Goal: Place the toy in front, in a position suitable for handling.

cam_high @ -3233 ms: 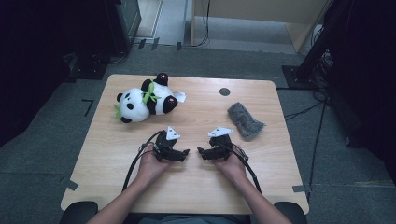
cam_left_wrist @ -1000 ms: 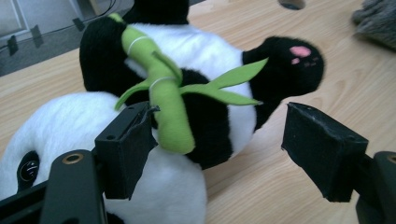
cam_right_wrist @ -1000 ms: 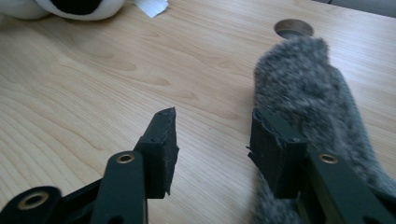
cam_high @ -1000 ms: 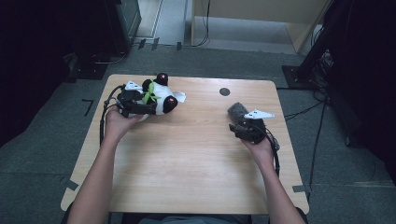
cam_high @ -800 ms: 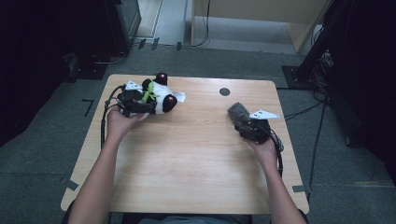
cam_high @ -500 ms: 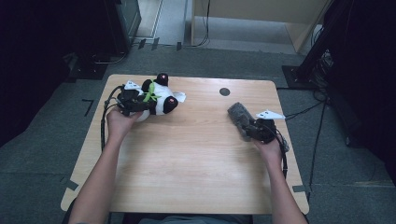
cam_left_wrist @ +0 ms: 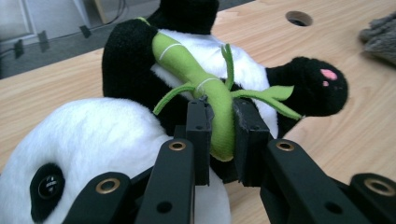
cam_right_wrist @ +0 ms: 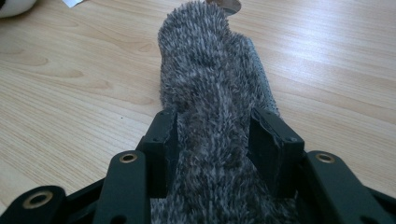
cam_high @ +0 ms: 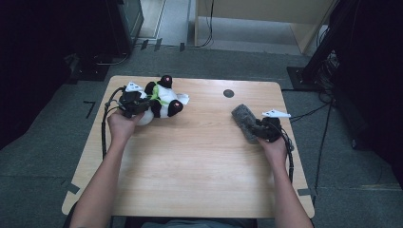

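Observation:
A black-and-white plush panda point(cam_high: 164, 100) lies at the table's far left with a green bamboo stalk point(cam_left_wrist: 205, 84) across its chest. My left gripper point(cam_high: 139, 105) is at its left side; in the left gripper view the jaws point(cam_left_wrist: 223, 135) are shut on that stalk, above the panda's white head point(cam_left_wrist: 93, 135). A grey furry cloth point(cam_high: 241, 118) lies at the right of the table. My right gripper point(cam_high: 256, 130) is at its near end, and its jaws point(cam_right_wrist: 218, 140) pinch the cloth point(cam_right_wrist: 210, 70) from both sides.
The wooden table point(cam_high: 190, 161) has a round cable hole point(cam_high: 228, 93) at the far middle. Black cables trail from both grippers over the left and right edges. Dark equipment and floor cables surround the table.
Both grippers left the front middle; the left went to the panda, the right to the grey cloth. In the last second the right hand shifted slightly right and nearer; the left held still.

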Action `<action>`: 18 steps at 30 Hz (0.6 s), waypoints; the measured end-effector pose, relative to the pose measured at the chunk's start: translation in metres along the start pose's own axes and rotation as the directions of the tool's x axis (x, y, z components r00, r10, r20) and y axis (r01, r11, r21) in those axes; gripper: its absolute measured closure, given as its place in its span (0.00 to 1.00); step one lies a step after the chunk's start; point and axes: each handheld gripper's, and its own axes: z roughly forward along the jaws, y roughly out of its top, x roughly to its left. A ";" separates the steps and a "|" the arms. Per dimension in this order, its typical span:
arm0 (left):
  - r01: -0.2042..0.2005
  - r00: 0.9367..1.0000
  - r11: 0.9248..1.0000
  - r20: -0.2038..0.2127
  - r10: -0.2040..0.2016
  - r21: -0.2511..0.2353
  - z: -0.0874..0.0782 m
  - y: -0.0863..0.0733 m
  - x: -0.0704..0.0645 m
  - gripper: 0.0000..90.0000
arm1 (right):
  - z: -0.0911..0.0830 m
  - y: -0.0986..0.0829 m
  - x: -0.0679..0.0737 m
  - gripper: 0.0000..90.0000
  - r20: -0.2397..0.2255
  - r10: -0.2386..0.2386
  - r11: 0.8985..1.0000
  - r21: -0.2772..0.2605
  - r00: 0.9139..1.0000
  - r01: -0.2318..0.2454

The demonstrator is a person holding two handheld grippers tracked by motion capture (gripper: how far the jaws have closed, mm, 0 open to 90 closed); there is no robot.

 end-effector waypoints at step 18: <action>0.004 0.988 1.000 0.157 0.000 -0.024 -0.020 0.009 -0.042 0.89 | 0.006 0.006 -0.002 0.64 -0.038 0.010 1.000 0.009 0.999 -0.010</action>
